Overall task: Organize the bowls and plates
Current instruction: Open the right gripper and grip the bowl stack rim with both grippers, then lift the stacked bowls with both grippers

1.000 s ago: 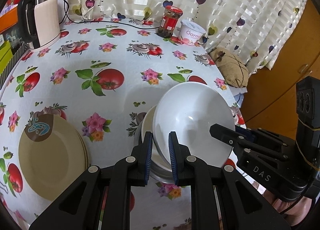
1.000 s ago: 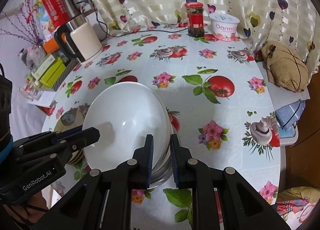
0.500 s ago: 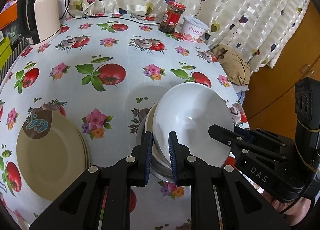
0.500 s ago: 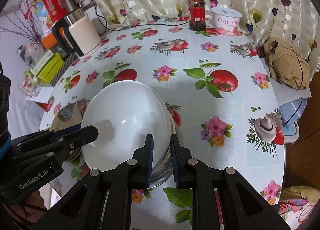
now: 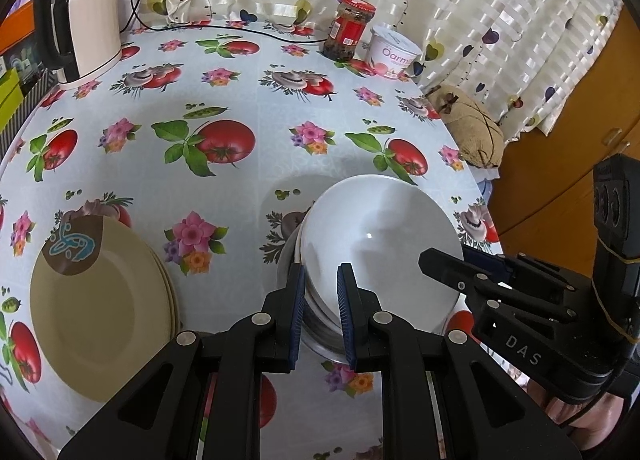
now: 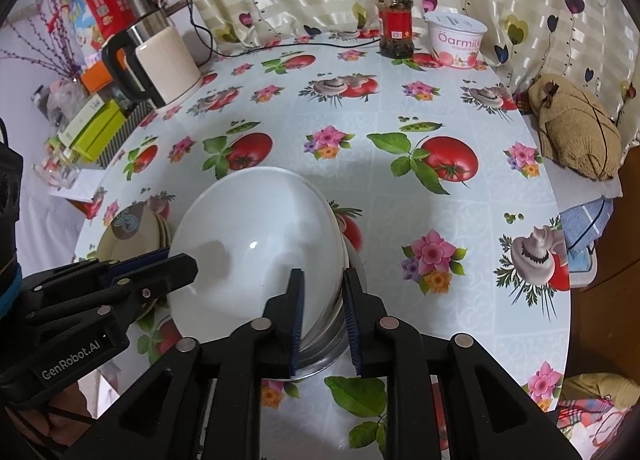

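While right jaws open, white bowl between both grippers' jaws.

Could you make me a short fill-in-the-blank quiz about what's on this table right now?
1. The white bowl sits on top of a ____ of bowls.
2. The jar at the far edge has a ____ lid.
3. The beige plates lie on the side of the ____ gripper.
4. Beside the jar stands a yogurt ____.

Missing words: stack; red; left; tub
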Demonstrator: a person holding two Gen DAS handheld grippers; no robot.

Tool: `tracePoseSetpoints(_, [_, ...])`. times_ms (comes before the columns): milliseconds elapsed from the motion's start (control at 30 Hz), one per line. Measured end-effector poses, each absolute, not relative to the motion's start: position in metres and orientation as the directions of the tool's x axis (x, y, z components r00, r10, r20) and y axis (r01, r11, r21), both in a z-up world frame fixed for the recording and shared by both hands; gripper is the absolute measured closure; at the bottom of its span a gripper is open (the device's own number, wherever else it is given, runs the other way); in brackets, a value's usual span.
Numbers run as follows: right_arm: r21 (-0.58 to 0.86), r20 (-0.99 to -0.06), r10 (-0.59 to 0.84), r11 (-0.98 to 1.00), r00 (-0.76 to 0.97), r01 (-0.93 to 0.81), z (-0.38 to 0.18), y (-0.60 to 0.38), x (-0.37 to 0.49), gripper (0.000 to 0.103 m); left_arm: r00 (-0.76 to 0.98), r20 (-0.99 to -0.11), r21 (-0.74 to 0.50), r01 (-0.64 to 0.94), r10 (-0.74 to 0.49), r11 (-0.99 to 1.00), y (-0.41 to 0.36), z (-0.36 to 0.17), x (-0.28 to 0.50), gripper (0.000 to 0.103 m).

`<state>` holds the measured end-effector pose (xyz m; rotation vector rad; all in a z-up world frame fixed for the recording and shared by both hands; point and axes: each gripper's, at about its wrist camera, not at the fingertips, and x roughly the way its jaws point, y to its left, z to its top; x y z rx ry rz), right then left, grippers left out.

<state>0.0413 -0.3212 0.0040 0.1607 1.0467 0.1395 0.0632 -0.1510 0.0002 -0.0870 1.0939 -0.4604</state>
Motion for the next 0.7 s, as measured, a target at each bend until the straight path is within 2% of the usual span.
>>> tracePoseSetpoints(433, [0.219, -0.82, 0.204, 0.975, 0.535, -0.036, 0.015, -0.331, 0.036, 0.075, 0.443, -0.77, -0.35, 0.307, -0.458, 0.885, -0.132, 0.017, 0.067, 0.086])
tracePoseSetpoints(700, [0.243, -0.799, 0.191, 0.97, 0.57, 0.016, 0.022, -0.357, 0.029, 0.075, 0.468, -0.758, -0.368, 0.268, -0.455, 0.89, -0.113, 0.016, 0.073, 0.086])
